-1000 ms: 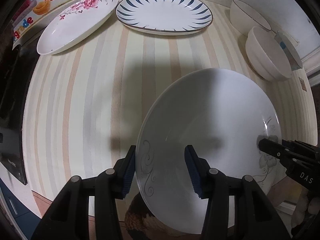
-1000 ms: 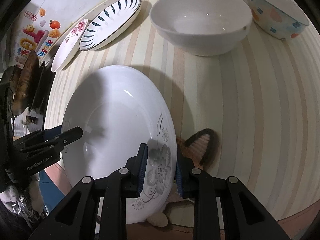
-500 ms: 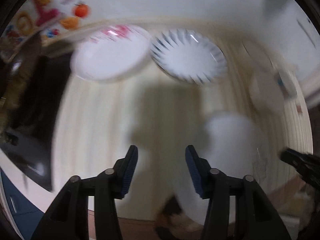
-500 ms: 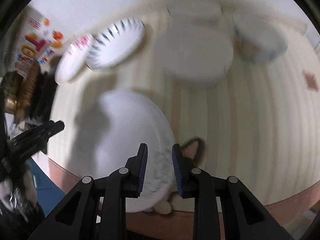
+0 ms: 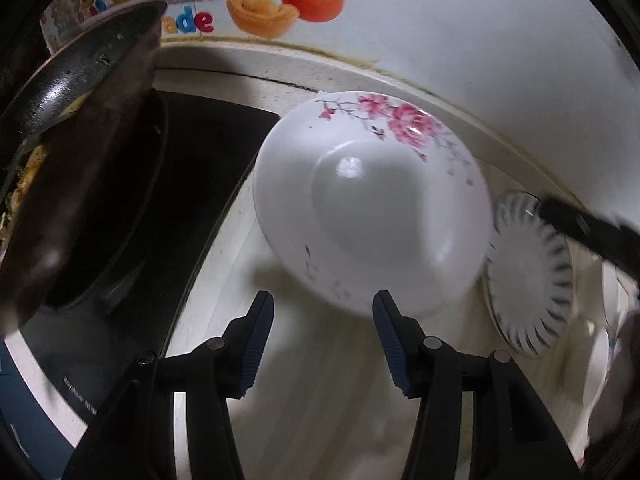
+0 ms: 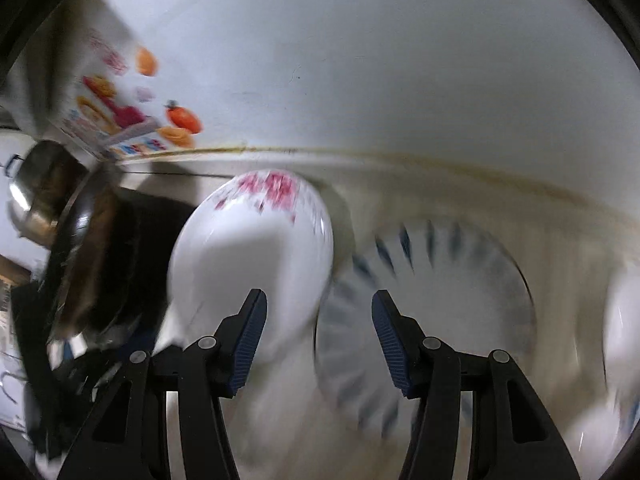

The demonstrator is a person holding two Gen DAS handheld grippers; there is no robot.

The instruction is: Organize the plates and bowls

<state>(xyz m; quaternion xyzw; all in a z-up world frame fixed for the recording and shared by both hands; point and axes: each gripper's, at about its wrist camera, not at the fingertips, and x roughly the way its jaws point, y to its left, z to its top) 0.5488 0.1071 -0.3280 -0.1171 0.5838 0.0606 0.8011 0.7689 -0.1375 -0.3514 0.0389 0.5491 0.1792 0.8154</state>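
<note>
Fingers on your left gripper [image 5: 323, 338] stand wide apart and hold nothing; bare striped counter [image 5: 320, 400] shows between the blue ribbed pads [image 5: 256, 340]. Your right gripper [image 6: 318, 338] is likewise spread wide and empty, though that view is heavily blurred.

Just ahead of the left fingertips lies the white glazed oval plate with pink blossom sprigs [image 5: 372, 216], its near rim just beyond the tips and a little toward the right finger. Beyond the right finger, just beside that plate, sits the white round plate with dark blue radiating leaf strokes [image 5: 530, 276]; whether the rims touch cannot be told. In the right wrist view the blossom plate [image 6: 256, 256] is ahead of the left finger and the blue-stroked plate [image 6: 432, 304] lies ahead of the gap and right finger. Off the left finger stand a black cooktop [image 5: 192, 184] and a dark worn frying pan [image 5: 84, 92].

Judgement: both plates are stiff, brittle ceramic with slick glaze, moderately heavy for a rim pinch. Take the blossom plate at its near rim, one pad over, one under, and seat deeply. Expect sag and slip from a shallow bite; keep clear of the pan.
</note>
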